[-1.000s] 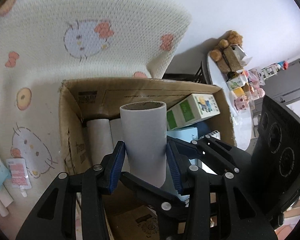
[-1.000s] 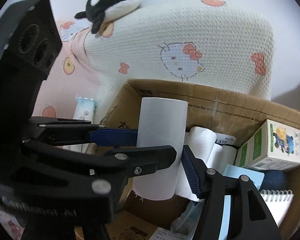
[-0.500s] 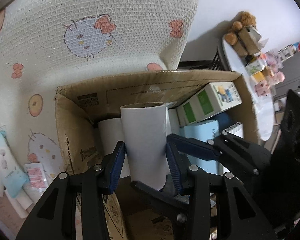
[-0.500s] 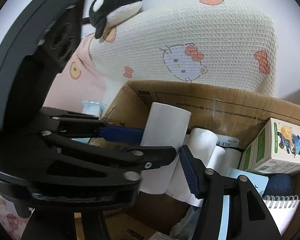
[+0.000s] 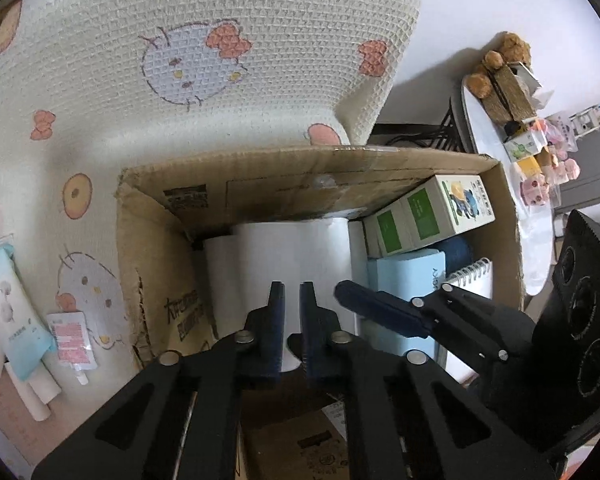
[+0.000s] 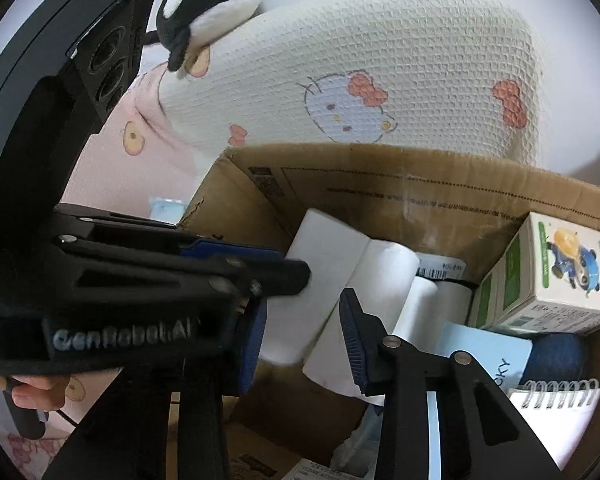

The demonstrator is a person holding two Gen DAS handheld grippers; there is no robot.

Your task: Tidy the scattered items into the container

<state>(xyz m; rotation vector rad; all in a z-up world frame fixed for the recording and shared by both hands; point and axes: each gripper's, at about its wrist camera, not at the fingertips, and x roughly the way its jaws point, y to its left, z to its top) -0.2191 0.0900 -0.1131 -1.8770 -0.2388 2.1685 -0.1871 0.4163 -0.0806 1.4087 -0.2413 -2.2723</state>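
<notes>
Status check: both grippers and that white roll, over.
Left gripper jaws nearly shut, holding nothing. Right gripper open, empty. White roll lies in cardboard box beside other rolls. Nothing blocking.

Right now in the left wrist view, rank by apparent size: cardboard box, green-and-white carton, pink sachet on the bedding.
1. Cardboard box, by far the largest.
2. Green-and-white carton.
3. Pink sachet, smallest, though fisheye edge distortion may shrink it.
</notes>
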